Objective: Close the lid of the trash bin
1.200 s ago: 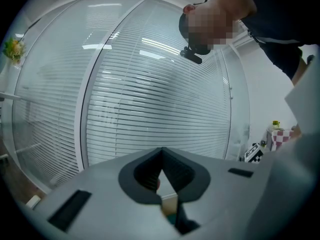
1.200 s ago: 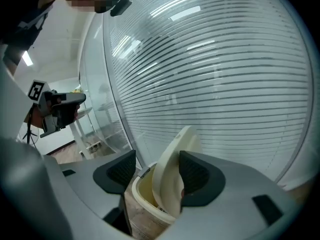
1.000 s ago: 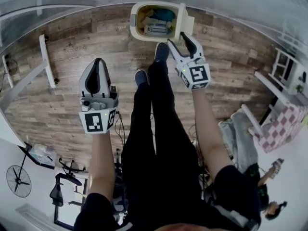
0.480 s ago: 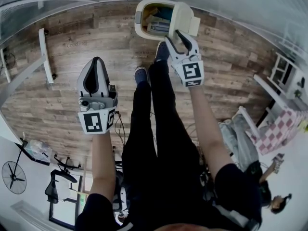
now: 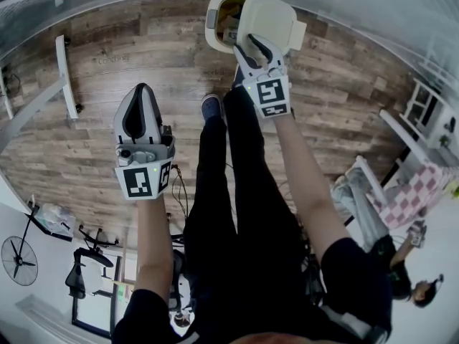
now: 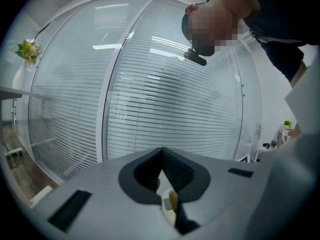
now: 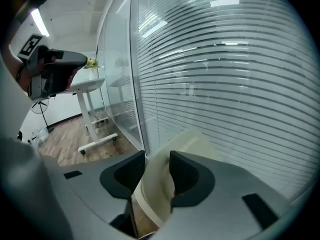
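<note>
The cream trash bin [image 5: 213,36] stands on the wooden floor [image 5: 93,120] just ahead of the person's shoes [image 5: 210,108]. Its lid [image 5: 276,16] is tipped partway over the opening, and a strip of the bin's inside with some contents [image 5: 231,14] shows at the bin's left side. The right gripper [image 5: 252,44] reaches to the near edge of the bin. Its jaws have just been closing and now sit clamped on the lid [image 7: 159,181], one dark pad on each face of the cream panel, which fills the gap between them in the right gripper view. The left gripper [image 5: 143,92] hangs over bare floor well apart from the bin, to its left and nearer the person, beside the person's legs [image 5: 229,178]. In the left gripper view, the left gripper's [image 6: 161,154] jaws are together at the tips with nothing held. Behind the bin runs a glass wall with slatted blinds [image 7: 225,84].
</note>
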Demonstrator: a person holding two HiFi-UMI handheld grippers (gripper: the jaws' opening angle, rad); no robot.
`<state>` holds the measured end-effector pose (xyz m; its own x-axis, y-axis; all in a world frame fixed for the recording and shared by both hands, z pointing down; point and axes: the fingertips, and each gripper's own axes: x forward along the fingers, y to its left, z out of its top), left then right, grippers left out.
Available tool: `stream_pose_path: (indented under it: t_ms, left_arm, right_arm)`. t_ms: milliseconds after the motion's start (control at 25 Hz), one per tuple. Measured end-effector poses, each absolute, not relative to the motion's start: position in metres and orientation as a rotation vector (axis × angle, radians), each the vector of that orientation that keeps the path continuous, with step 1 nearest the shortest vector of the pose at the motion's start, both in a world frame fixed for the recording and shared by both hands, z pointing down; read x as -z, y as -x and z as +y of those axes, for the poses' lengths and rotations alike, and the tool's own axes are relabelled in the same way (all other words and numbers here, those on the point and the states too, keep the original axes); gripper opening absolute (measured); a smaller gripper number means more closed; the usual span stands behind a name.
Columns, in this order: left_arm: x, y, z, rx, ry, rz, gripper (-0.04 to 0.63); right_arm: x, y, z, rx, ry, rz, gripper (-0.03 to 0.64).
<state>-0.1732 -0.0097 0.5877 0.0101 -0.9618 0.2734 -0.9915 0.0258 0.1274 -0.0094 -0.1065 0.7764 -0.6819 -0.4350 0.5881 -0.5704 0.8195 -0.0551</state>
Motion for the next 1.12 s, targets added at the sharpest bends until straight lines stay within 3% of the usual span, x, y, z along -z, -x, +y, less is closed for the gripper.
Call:
stream_pose_path:
  t_ms: [720, 880, 1120]
  left_arm:
    - [-0.602, 0.178, -0.007, -0.177, -2.006, -2.009, 0.006]
    - [-0.607, 0.175, -0.011, -0.195, -2.025, -1.991, 0.006]
    - [-0.609, 0.172, -0.014, -0.211, -2.046, -1.971, 0.006]
  right_arm:
    - [-0.850, 0.053, -0.098, -0.339, -0.602, -2.325, 0.130]
    - [-0.868, 0.057, -0.100, -0.368, -0.600, -2.292, 0.081]
    - [-0.896, 0.060, -0.097, -0.419, -0.601, -2.243, 0.080]
